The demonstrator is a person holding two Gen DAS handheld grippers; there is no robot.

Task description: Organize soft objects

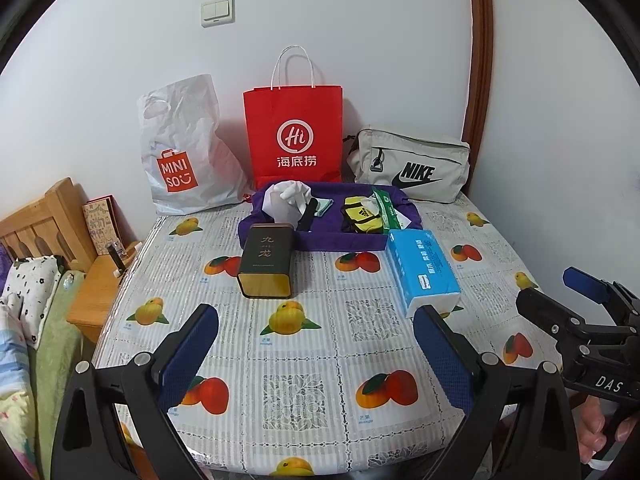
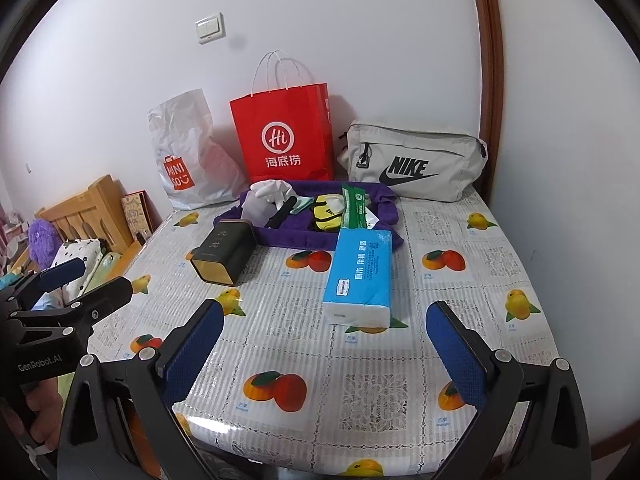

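Partly hidden, the contents of the shallow purple fabric tray [image 1: 340, 240] overlap one another: white cloth gloves [image 1: 286, 196] bunch at its left end, a black-and-yellow soft item [image 1: 358, 216] lies toward its right, and a green-and-white packet [image 1: 386, 206] leans over the right rim. A dark strip and a pale green scrap between them are too small to identify. A dark rectangular tin with gold characters [image 1: 266, 262] lies on its side and covers the tray's front left corner, while a blue-and-white soft pack of tissues [image 2: 358, 276] lies just in front of the tray's right end, its far end close to the rim.

Behind the tray, against the wall, stand a crumpled white plastic shopping bag [image 1: 182, 152], a red paper carrier bag with white handles [image 1: 294, 132] and a grey fabric waist bag [image 1: 412, 166]. A wooden bed headboard [image 1: 44, 220] and bedding border the left edge of the fruit-printed surface [image 1: 308, 364]; a wooden door frame [image 1: 480, 48] rises at the far right corner.

The near half of the surface is open. The left gripper [image 1: 316, 356] hovers over it with jaws spread wide and nothing between them, the tin and tissue pack well ahead. The right gripper [image 2: 324, 356] is likewise wide and unloaded, with the tissue pack near, ahead of the gap between its blue pads [image 2: 196, 352]. Each gripper shows at the edge of the other's view, with part of a person's hand [image 1: 596, 424] cut off by the frame.
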